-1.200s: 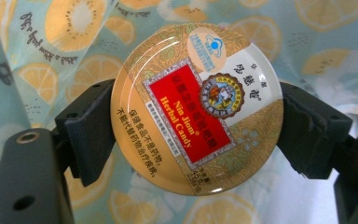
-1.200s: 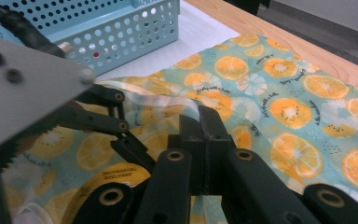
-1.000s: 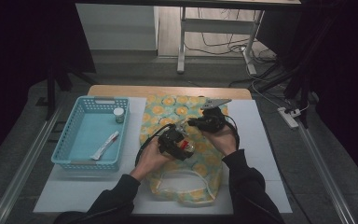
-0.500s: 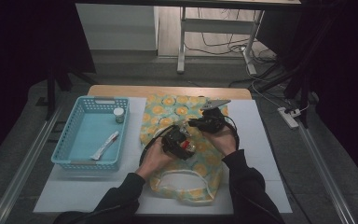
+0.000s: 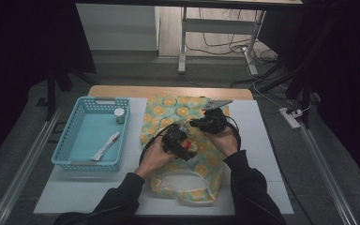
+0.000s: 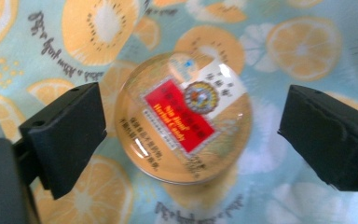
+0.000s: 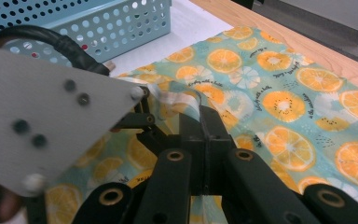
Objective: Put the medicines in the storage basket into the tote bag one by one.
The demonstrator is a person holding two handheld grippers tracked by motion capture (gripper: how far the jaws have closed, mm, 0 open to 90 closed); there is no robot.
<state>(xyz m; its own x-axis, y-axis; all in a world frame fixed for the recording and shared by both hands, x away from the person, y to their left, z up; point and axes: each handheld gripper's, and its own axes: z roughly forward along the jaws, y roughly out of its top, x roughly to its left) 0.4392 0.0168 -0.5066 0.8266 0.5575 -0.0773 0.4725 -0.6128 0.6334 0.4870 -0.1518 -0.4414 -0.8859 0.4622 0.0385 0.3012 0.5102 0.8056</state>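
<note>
My left fingers [image 6: 191, 135] have just been opening and now stand apart, not touching the round candy tin [image 6: 182, 119] that lies between them on the orange-print bag [image 6: 303, 42]. My right fingers [image 7: 204, 126] are pressed together on a fold of the bag, above the table [image 5: 262, 140].

A blue basket [image 5: 75, 159] stood at the table's [image 5: 267, 154] left, on a white mat [image 5: 65, 197]. Inside it, a small jar [image 5: 119, 115] stood at the far right corner, and a white tube [image 5: 105, 146] lay slantwise nearer the front. Cables [image 5: 225, 44] trailed across the floor beyond.
</note>
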